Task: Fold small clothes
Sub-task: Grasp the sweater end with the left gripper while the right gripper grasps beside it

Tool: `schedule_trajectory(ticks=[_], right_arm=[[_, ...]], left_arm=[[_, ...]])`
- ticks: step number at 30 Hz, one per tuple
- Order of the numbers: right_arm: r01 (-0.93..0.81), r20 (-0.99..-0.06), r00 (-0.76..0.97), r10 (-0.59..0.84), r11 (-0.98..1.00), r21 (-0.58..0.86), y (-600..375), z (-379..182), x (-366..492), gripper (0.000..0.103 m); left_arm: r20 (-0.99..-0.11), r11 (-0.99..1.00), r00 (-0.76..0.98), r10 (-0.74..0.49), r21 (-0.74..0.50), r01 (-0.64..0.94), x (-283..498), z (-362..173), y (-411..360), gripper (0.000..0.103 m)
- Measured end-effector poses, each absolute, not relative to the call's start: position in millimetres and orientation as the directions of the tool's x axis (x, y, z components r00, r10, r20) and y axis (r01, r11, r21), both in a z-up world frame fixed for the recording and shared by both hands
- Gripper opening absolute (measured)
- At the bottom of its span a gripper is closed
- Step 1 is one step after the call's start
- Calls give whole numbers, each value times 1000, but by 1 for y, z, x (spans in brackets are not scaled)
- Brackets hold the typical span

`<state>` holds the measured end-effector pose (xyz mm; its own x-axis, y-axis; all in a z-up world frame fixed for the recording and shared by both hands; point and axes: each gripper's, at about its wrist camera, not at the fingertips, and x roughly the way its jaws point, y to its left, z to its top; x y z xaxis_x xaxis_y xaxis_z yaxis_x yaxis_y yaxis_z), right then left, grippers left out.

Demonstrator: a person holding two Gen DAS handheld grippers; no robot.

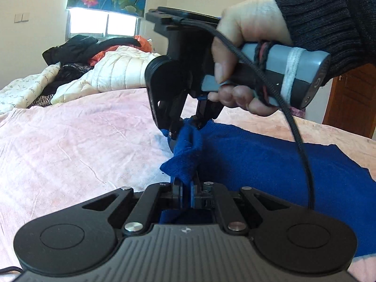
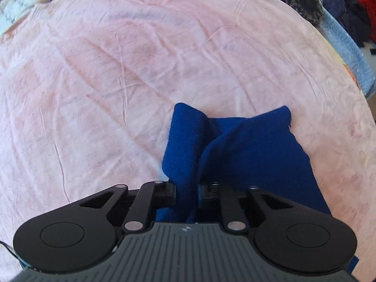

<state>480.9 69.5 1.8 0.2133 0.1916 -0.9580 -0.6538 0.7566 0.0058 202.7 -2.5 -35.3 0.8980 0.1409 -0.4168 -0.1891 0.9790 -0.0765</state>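
One bed (image 2: 94,70) under a pink sheet carries one blue knit garment (image 1: 270,159) near its edge. One clothes pile (image 1: 77,51) lies beyond. Two grippers pinch the garment's bunched end: left gripper (image 1: 185,185), right gripper (image 1: 188,127), held by one hand (image 1: 246,54).

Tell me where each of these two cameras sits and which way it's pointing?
Left wrist: sits on the left claw, looking across the pink bed toward the window; shows its shut fingers pinching the blue garment, plus the person's right hand gripping the right claw.
Right wrist: sits on the right claw, looking steeply down at the bed; shows only its fingers clamped on blue cloth.
Shared: the blue garment and the pink bed cover.
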Motion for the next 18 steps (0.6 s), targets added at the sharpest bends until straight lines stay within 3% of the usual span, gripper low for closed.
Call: schedule_trajectory(ticks=[8,18], right_arm=[[-568,-889,203,410,789,234,-21,38,488,14],[-462,-850,254,462,830,313,-116,46,485,14]], left_arm=[[-371,993,927,55,-77,-90,192,-16,-35,6],[-385,995,920,-74,-88,43,187,-6,-95,6]])
